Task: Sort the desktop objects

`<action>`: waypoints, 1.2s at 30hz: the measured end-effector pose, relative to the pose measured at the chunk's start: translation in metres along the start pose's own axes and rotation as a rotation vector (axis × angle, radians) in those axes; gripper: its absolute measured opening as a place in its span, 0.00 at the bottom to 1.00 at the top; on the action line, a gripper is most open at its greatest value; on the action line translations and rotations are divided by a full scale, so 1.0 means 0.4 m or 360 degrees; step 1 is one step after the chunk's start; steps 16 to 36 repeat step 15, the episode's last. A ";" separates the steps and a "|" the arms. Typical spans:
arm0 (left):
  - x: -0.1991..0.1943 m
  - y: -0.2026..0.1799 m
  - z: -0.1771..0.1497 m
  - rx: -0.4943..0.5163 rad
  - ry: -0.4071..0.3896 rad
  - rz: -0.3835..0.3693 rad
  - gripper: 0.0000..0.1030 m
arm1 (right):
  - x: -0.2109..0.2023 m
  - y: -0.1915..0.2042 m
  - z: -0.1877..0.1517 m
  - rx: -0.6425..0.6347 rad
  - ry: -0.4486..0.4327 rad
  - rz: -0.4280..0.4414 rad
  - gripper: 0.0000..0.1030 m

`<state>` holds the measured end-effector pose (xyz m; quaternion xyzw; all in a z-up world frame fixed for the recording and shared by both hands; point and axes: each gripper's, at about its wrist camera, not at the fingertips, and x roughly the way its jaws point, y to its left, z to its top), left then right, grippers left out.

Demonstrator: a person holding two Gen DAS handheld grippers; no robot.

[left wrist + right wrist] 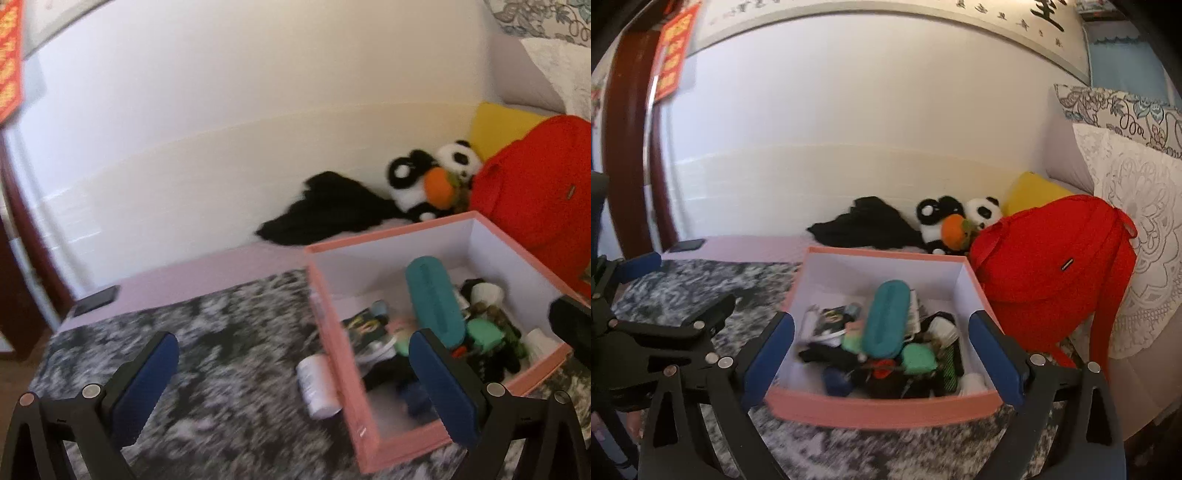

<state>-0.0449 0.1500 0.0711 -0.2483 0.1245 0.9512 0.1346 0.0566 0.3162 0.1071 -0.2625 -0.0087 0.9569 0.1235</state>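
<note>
A pink box (334, 345) (882, 406) with white inside stands on a grey mottled cloth (207, 373) (683, 291). It holds several small things, among them a teal case (434, 304) (886, 323) and a green pouch (918, 358). A white bottle (316, 384) lies on the cloth against the box's left wall. My left gripper (295, 387) is open and empty, its right finger over the box. My right gripper (882, 362) is open and empty, its fingers either side of the box's front. The left gripper also shows in the right wrist view (676, 291).
A red backpack (1052, 273) (532, 192) stands right of the box. Panda plush toys (956, 221) (432, 177), a black cloth (868, 225) and a yellow cushion (1034, 192) lie against the wall. A black phone (96, 301) (687, 245) lies at the far left.
</note>
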 end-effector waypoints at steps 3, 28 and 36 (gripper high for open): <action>-0.072 0.032 -0.039 -0.0024 -0.0021 0.0087 1.00 | -0.082 0.042 -0.026 -0.0015 -0.0029 0.0027 0.95; -0.273 0.232 -0.224 -0.0268 -0.0063 0.0279 1.00 | -0.248 0.266 -0.146 -0.0195 0.0013 0.0163 0.98; -0.273 0.232 -0.224 -0.0268 -0.0063 0.0279 1.00 | -0.248 0.266 -0.146 -0.0195 0.0013 0.0163 0.98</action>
